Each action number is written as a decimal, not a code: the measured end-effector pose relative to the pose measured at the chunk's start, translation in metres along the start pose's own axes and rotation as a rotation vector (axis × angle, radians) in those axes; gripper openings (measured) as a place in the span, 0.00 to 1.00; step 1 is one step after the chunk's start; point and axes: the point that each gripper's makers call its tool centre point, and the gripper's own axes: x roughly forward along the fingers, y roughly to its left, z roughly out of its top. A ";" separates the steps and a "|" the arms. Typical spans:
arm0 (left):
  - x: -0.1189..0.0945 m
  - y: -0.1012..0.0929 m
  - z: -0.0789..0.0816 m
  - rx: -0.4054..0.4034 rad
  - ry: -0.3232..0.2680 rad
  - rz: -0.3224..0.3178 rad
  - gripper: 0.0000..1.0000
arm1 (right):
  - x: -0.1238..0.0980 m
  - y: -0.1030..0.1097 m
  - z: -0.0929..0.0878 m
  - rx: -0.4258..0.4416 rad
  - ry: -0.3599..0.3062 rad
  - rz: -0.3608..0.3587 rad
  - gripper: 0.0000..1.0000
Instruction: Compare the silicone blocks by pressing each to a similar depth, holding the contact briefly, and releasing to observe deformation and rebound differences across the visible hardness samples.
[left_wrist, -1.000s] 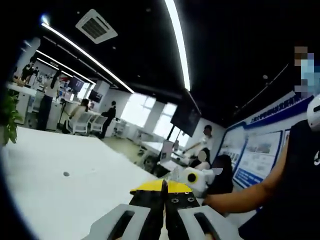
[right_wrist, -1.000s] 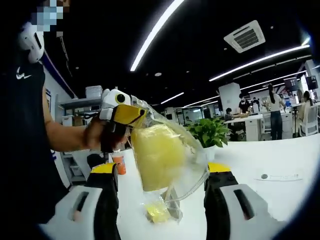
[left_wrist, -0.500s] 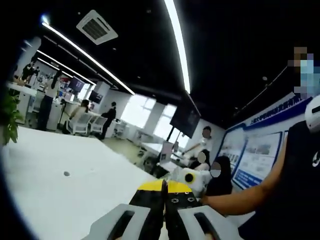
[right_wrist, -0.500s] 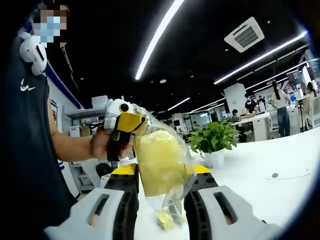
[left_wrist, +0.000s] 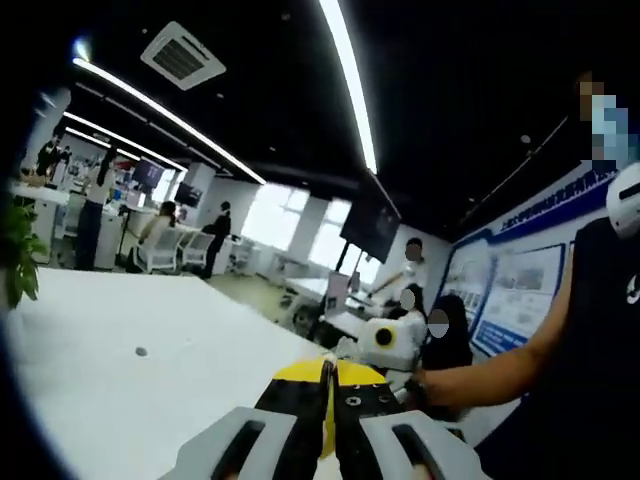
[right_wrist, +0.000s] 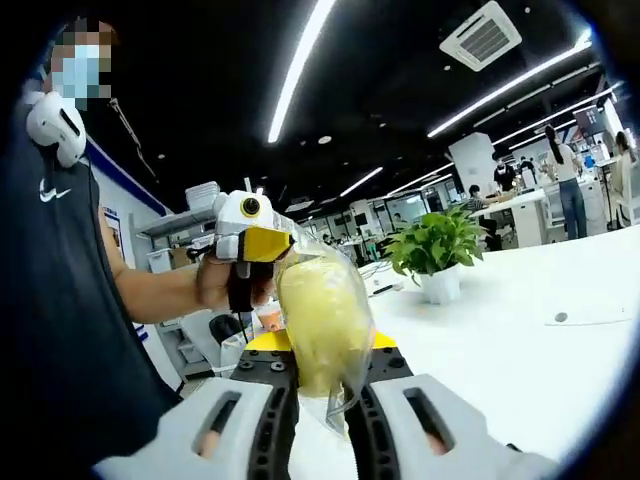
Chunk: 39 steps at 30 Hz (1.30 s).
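- The yellow silicone block sits inside a clear plastic bag that hangs at the centre of the right gripper view, above the white desk.
- The left gripper enters at 10 o'clock of that view, its yellow-tipped jaws pinched on the bag's top edge; in the left gripper view its own jaws meet with no gap.
- The right gripper has its jaws pressed against both sides of the bagged block.
- A potted plant stands on the desk at 2 o'clock; a person's hand holds the left gripper.
- A second ago the right jaws stood wide apart around the bag; half a second ago they were narrower; now they squeeze it.
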 end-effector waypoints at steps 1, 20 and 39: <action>-0.001 -0.002 0.000 -0.013 -0.002 -0.003 0.01 | -0.001 -0.001 0.000 0.003 0.006 -0.002 0.10; -0.015 0.006 -0.001 0.009 -0.029 0.006 0.00 | 0.003 0.002 -0.007 0.042 0.122 0.017 0.05; -0.008 0.001 -0.004 -0.002 -0.037 -0.014 0.01 | -0.001 0.011 -0.009 0.069 0.175 0.057 0.04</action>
